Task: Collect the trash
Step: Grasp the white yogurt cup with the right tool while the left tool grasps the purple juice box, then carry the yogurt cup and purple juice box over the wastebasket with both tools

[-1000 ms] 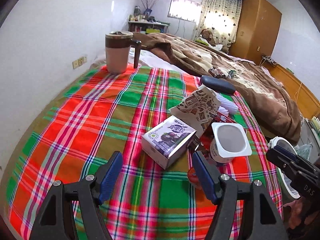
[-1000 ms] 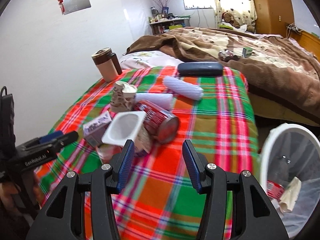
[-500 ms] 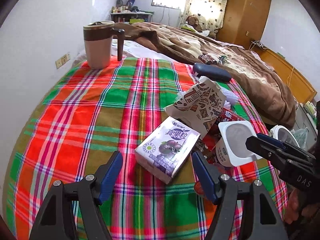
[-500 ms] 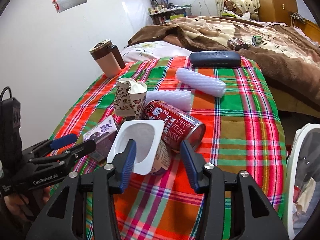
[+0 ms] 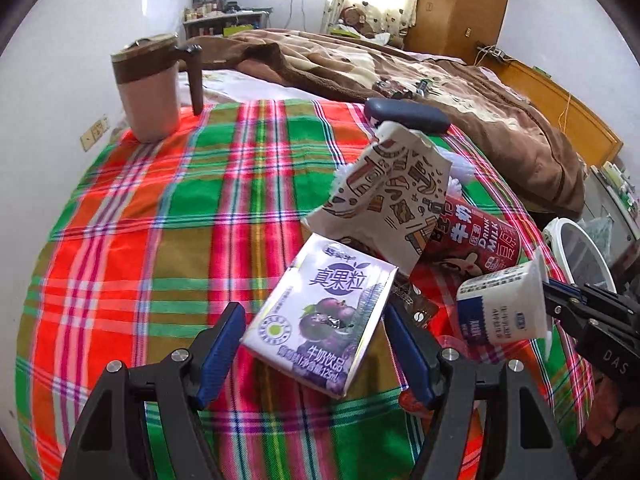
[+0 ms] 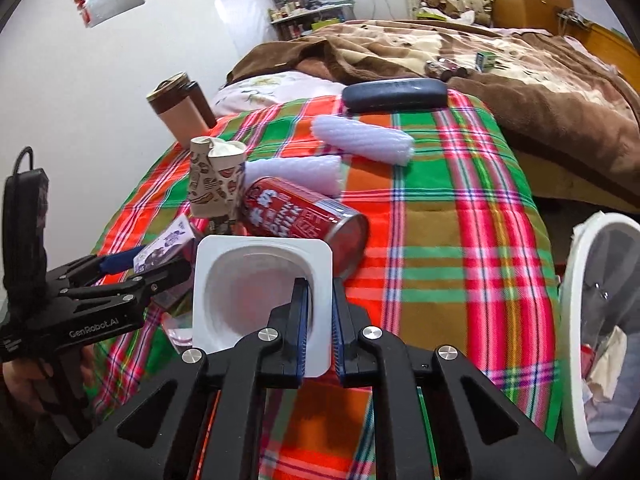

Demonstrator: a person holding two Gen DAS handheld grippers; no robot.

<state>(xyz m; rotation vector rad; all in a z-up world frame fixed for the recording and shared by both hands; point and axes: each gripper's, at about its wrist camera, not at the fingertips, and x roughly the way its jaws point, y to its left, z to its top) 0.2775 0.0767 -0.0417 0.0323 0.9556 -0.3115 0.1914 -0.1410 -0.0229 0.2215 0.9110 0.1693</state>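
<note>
The right gripper had clamped its jaws on the near rim of the yogurt cup, one finger inside the mouth and one outside, at lower centre of the right wrist view. Done well, the next move would probably be a straight lift clear of the red milk can before swinging to the white bin at the right edge, since a thin rim could slip. The cup was white, square-lipped and apparently empty. The left gripper stood released, its jaws either side of the purple drink carton without pressing it, bottom centre of the left wrist view, on the plaid cloth.
</note>
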